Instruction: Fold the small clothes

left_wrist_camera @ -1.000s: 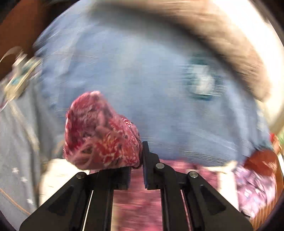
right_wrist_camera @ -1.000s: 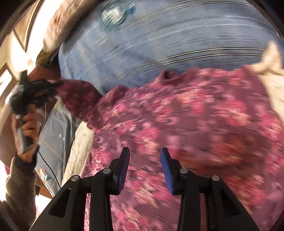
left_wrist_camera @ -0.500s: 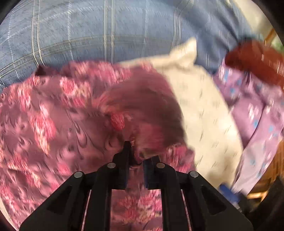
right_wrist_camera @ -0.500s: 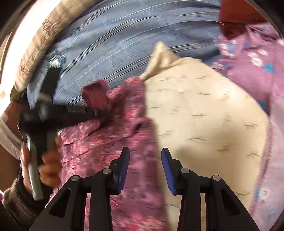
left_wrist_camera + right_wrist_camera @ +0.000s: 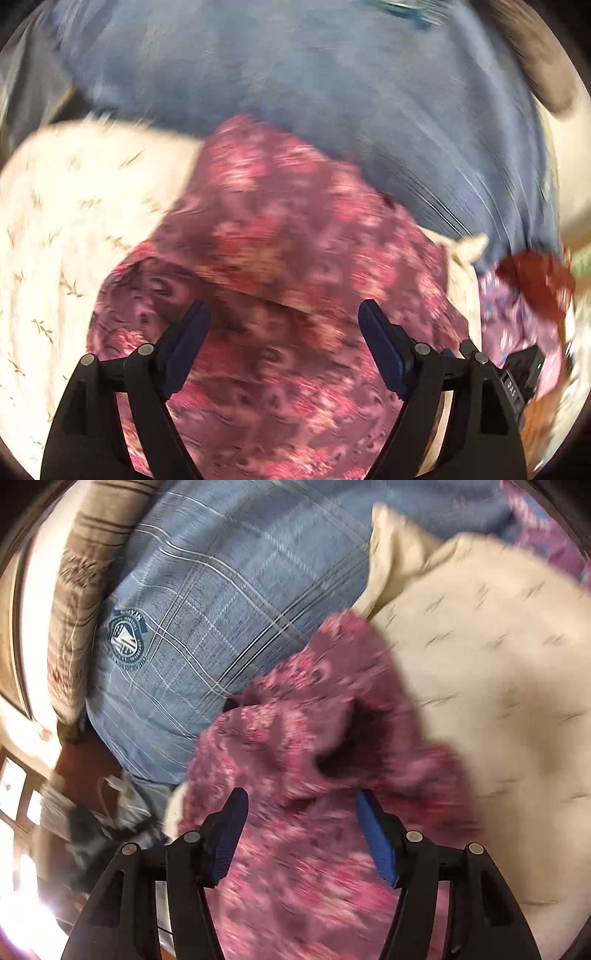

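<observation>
While I watch both feeds, left gripper (image 5: 284, 325) jaws opening wide, nothing pinched, right gripper (image 5: 301, 814) opening too, pink floral garment (image 5: 288, 236) lying beneath, cream cloth (image 5: 491, 672) beside it.

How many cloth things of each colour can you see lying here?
Pink flowered garment: 1
Cream cloth with small sprigs: 1
Blue checked pillow: 1
Lilac printed cloth: 1
Dark red cloth: 1
Brown striped cloth: 1
Total: 6
</observation>
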Motion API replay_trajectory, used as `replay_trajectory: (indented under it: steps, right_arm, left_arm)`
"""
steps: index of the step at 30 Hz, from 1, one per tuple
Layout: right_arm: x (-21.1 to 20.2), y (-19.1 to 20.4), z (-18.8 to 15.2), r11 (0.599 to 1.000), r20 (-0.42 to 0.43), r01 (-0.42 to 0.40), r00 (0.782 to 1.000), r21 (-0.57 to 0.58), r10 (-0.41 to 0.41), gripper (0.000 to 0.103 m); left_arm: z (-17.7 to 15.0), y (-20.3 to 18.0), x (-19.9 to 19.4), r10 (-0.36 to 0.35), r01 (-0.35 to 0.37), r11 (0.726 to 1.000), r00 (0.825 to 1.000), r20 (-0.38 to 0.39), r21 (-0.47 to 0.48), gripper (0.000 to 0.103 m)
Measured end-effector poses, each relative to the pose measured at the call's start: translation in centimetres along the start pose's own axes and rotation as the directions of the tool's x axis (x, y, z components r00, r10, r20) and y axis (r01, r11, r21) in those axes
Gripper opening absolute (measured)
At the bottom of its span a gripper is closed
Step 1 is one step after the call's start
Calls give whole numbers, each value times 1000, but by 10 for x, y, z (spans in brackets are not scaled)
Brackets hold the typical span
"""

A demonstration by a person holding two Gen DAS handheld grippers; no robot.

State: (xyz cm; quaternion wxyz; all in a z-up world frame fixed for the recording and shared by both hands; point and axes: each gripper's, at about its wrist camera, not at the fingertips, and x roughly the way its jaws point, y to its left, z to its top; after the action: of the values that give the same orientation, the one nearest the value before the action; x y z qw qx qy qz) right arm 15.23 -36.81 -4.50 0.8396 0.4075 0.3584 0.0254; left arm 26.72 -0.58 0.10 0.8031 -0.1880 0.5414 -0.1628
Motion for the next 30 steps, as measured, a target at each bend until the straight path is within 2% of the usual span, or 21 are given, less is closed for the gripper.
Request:
replay_trajectory:
  steps: [2,4,5,6,7,8,9,11,12,14,16,17,18,20,23,24,26,27,28,30]
  right_arm:
    - [19,2,3,999,-7,27,1000,40,-26,64]
    - [31,0,9,995,6,59,998,78,-60,64]
    - [35,-3,12,992,2,79,997,102,-80,53]
    - [39,-3,19,989,-9,88,996,120,-88,36]
    - [41,0,27,990,-24,91,996,107,-88,7]
    - [36,9,39,995,-17,74,997,70,-73,6]
    - [19,20,51,999,53,31,998,29,-33,6]
    - [-12,33,71,999,170,-14,985,-43,21,6]
    - [-14,29,75,999,170,-10,985,-42,17,6]
    - [4,10,77,998,102,56,993,-6,-55,6]
    - [39,-20,66,982,-11,186,983,31,-186,7]
    - [49,-31,61,978,-42,202,979,47,-200,7]
    - [55,-41,55,981,-51,180,983,69,-176,6]
    - [43,-42,51,987,5,136,991,89,-137,14]
    - [14,-35,44,990,37,125,991,71,-127,28]
    - [-4,-34,39,992,66,109,991,60,-113,31]
    - [-32,-33,26,993,106,111,988,44,-115,45]
    - [-50,-36,15,990,119,137,983,28,-140,47]
    - [-62,-39,7,988,117,155,981,17,-156,50]
    - [-81,-46,-13,982,90,189,978,-8,-188,50]
  left_arm:
    - [2,13,16,-20,18,998,999,-30,-55,82]
    - [10,15,36,11,-15,997,999,-51,-79,82]
    - [14,15,41,33,-37,996,998,-56,-82,78]
    - [13,14,45,50,-55,995,997,-56,-88,53]
    - [16,14,45,43,-48,994,997,-57,-99,18]
    - [16,15,41,21,-27,993,998,-52,-112,13]
    - [15,17,32,-16,12,992,999,-32,-127,13]
    - [11,18,23,-21,20,993,1000,-3,-115,13]
    - [7,18,22,-13,13,994,1000,1,-106,13]
    - [-3,22,33,31,-33,994,999,-27,-99,13]
    - [-11,28,45,61,-66,993,997,-53,-98,13]
    - [-13,29,44,61,-65,993,997,-44,-97,13]
    - [-14,29,40,59,-63,993,998,-37,-95,13]
    - [-16,29,27,51,-55,994,998,-48,-99,13]
    - [-21,31,-4,47,-49,997,999,-24,-67,14]
    - [-25,31,-16,46,-47,998,999,-11,-46,17]
    - [-40,40,-41,63,-62,998,998,10,-7,37]
    - [-48,45,-53,77,-77,997,997,18,9,54]
    - [-59,52,-61,103,-104,994,994,27,24,61]
    - [-76,64,-75,126,-128,991,992,27,48,61]
